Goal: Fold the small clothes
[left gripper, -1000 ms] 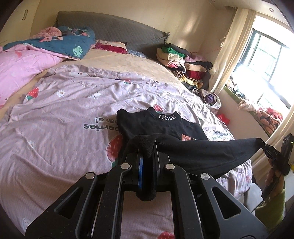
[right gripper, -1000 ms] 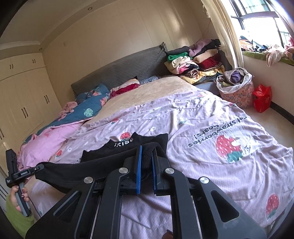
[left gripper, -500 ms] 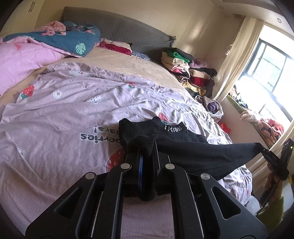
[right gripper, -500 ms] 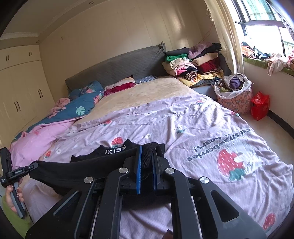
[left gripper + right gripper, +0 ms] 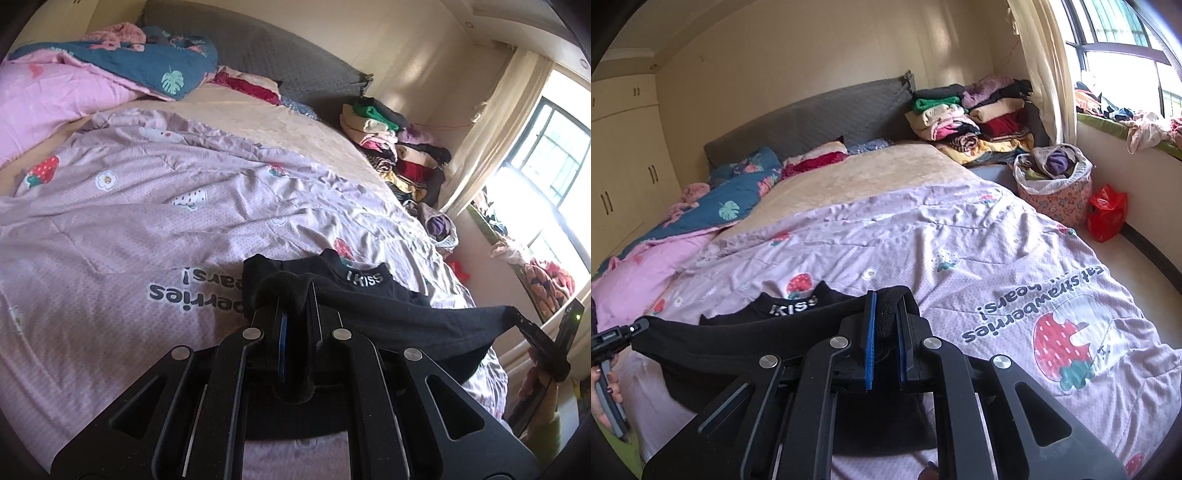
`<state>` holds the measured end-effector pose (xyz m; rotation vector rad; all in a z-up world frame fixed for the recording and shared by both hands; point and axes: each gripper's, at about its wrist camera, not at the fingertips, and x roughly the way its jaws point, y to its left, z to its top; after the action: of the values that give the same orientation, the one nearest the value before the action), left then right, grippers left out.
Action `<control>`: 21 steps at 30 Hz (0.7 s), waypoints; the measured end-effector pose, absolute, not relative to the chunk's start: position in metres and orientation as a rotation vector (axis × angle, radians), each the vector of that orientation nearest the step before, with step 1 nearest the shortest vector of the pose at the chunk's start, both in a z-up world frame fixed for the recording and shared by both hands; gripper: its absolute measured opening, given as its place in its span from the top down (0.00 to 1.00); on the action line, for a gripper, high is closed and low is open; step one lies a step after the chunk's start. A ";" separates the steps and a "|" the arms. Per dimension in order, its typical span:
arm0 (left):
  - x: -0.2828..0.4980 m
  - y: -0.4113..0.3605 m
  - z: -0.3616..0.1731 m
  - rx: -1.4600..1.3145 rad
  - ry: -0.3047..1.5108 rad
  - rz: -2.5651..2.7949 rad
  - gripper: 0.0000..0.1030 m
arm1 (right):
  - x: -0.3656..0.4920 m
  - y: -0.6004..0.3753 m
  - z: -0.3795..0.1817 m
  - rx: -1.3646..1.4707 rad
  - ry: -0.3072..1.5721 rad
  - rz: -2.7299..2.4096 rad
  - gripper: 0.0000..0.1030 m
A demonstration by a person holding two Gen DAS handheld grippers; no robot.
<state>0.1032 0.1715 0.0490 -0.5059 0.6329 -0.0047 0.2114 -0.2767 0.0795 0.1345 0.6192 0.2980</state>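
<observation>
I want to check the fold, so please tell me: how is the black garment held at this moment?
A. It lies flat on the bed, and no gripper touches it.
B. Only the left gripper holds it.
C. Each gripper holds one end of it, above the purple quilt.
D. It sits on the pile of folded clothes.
C: the black garment spans from the left gripper to the right gripper, both jaws closed on it, over the purple quilt.
</observation>
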 end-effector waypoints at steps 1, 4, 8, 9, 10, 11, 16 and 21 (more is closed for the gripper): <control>0.107 0.171 0.047 -0.501 0.637 0.001 0.98 | 0.216 -0.276 0.075 0.130 0.628 0.290 0.92; 0.115 0.169 0.041 -0.483 0.649 0.021 0.98 | 0.226 -0.274 0.066 0.125 0.646 0.276 0.92; 0.123 0.169 0.031 -0.472 0.666 0.047 0.97 | 0.234 -0.268 0.055 0.116 0.666 0.261 0.91; 0.124 0.169 0.029 -0.470 0.670 0.052 0.96 | 0.236 -0.266 0.053 0.111 0.671 0.256 0.91; 0.126 0.170 0.027 -0.468 0.675 0.059 0.96 | 0.237 -0.264 0.050 0.105 0.677 0.250 0.91; 0.127 0.170 0.025 -0.468 0.679 0.063 0.96 | 0.239 -0.263 0.047 0.101 0.684 0.246 0.91; 0.129 0.165 0.022 -0.433 0.683 0.081 0.93 | 0.239 -0.257 0.038 0.078 0.700 0.231 0.82; 0.114 0.161 0.036 -0.362 0.621 0.139 0.63 | 0.229 -0.258 0.037 0.078 0.670 0.241 0.54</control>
<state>0.1139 0.1606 0.0356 -0.3618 0.6213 0.1385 0.2290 -0.2578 0.0369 0.0785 0.6703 0.2409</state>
